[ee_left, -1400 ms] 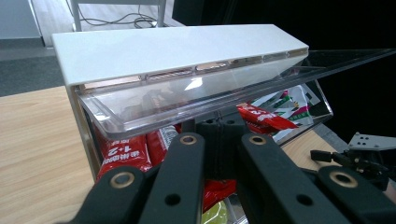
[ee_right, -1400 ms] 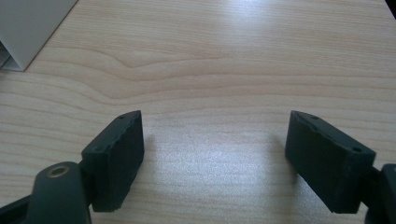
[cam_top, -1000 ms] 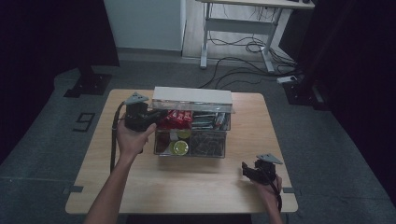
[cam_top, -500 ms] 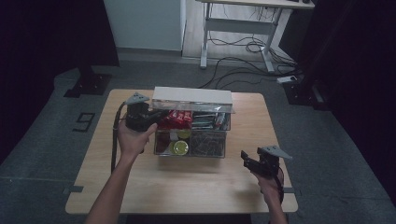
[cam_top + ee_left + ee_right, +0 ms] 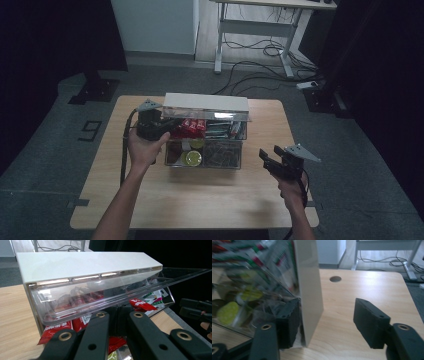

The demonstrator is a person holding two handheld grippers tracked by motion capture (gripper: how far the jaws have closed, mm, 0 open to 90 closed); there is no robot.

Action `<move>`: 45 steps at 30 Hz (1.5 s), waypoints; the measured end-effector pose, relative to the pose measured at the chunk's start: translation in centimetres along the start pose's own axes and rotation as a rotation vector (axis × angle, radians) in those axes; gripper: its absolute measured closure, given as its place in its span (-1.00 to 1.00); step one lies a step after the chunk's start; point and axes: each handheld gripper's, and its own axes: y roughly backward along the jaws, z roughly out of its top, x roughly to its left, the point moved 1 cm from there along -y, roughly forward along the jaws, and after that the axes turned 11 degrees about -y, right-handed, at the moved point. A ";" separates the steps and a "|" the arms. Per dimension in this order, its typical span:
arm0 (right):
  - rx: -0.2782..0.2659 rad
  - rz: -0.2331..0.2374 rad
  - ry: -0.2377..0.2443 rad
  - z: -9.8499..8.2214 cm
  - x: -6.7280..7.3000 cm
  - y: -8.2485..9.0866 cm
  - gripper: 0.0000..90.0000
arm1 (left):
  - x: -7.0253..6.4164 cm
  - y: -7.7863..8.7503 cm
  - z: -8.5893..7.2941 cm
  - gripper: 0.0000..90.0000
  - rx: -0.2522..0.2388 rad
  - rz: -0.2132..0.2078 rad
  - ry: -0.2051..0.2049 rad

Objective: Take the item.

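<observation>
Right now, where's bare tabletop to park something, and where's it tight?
Free: the near strip of the table between the clear organizer box and the near edge, and the bare wood between the box and the table's right edge, beyond the right gripper. Crowded: the box's left end, where the left gripper sits under the raised lid.

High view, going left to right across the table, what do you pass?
left gripper → clear compartment box → right gripper
</observation>
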 end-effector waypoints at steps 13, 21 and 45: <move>-0.023 0.080 0.037 2.4 2.5 -0.2 0.08 | -0.1 -0.2 0.0 0.99 0.009 -0.010 0.001; -0.030 0.104 0.043 3.1 3.4 -0.4 0.12 | 0.0 -0.1 0.0 0.99 0.008 -0.010 0.007; -0.007 0.150 0.105 4.4 6.4 -2.0 0.23 | 0.2 -0.4 -0.1 0.99 0.010 -0.018 0.010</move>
